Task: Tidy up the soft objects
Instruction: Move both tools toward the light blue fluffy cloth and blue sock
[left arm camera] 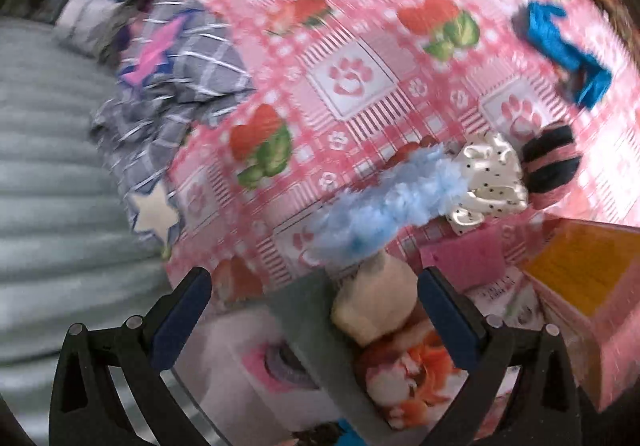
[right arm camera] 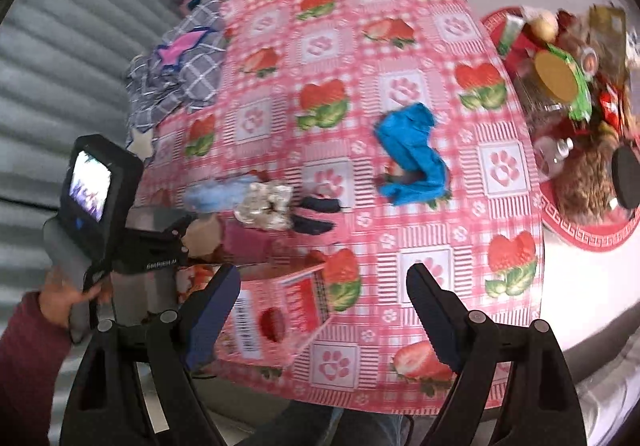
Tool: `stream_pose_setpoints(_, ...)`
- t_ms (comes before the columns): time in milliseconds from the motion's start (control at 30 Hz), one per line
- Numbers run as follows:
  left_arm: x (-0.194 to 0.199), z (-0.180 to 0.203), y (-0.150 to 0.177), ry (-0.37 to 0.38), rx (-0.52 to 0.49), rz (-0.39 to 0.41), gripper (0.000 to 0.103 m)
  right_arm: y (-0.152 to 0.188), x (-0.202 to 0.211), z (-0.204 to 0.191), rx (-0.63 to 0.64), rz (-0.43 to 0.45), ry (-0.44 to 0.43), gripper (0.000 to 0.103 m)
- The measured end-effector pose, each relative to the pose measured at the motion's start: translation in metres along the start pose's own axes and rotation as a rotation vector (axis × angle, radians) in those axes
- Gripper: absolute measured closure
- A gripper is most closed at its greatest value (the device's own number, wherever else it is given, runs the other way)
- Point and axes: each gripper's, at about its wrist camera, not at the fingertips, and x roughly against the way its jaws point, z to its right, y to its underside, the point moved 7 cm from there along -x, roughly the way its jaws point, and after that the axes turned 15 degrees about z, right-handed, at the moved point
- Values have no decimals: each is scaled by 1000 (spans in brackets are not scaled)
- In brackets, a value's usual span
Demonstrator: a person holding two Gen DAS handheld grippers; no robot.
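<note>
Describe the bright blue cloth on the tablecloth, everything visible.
The bright blue crumpled cloth looks like soft, slightly fuzzy fabric, bunched into an irregular, roughly L-shaped heap with folds and a raised ridge. It lies loose on the pink checked strawberry-and-paw-print tablecloth, apart from the row of small soft items: a light blue fluffy piece, a white dotted satin scrunchie and a black-and-pink striped piece. Something dark shows under its lower edge; motion blur hides what. Nothing grips or touches it besides the tablecloth.

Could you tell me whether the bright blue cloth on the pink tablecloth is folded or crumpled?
Crumpled: the bright blue cloth lies bunched in uneven ridges.
</note>
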Motion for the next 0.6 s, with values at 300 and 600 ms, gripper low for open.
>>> stream_pose_setpoints(300,-67,22,-6,19,-105,-162,0,-9,-31,45,-84,-61,12,17)
stream_pose_setpoints(600,-90,-44,-35,-86,271,-154,0,-15,-60,64,-89,-113,27,17)
